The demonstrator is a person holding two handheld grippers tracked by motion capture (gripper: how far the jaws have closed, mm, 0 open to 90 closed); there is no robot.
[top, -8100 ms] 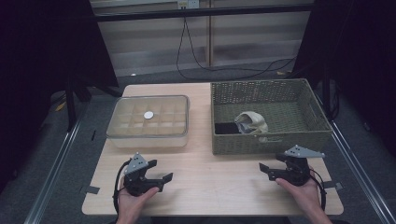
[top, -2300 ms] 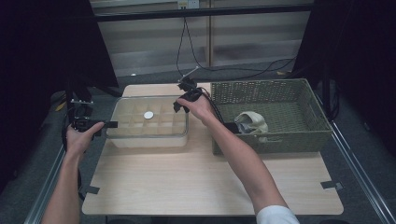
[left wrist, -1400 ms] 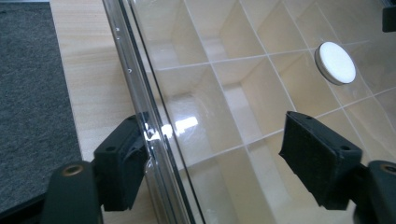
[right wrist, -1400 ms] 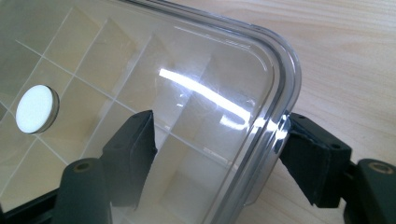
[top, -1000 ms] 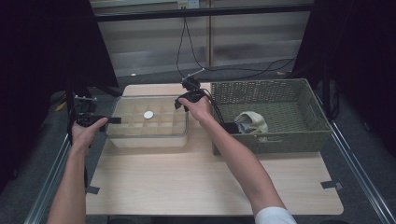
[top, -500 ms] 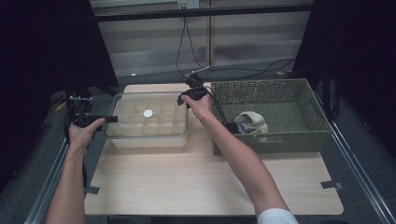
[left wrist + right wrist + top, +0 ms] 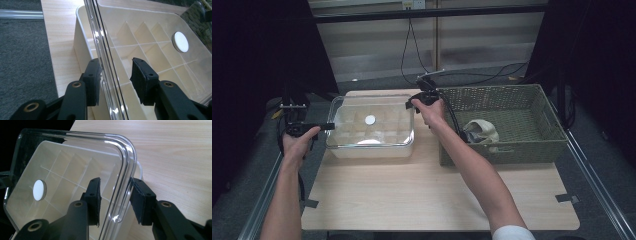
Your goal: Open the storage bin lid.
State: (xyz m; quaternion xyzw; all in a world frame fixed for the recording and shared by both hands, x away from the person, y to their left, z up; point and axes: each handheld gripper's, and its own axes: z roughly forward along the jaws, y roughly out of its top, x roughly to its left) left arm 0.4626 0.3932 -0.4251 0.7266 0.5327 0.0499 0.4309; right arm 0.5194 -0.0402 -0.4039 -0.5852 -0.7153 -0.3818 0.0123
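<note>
My left gripper (image 7: 116, 75) and right gripper (image 7: 115, 195), jaws just closing but not yet pinching, straddle opposite rims of the clear plastic lid (image 7: 371, 120) on the far-left white divided box (image 7: 82, 45), ready for lifting it off level.

Wicker basket (image 7: 542, 145) with beige cloth (image 7: 484, 131) inside

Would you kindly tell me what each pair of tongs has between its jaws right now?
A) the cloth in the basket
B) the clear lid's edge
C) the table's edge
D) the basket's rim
B: in both gripper views the jaws straddle the lid's rim, left tongs at one side, right tongs at a corner.
</note>
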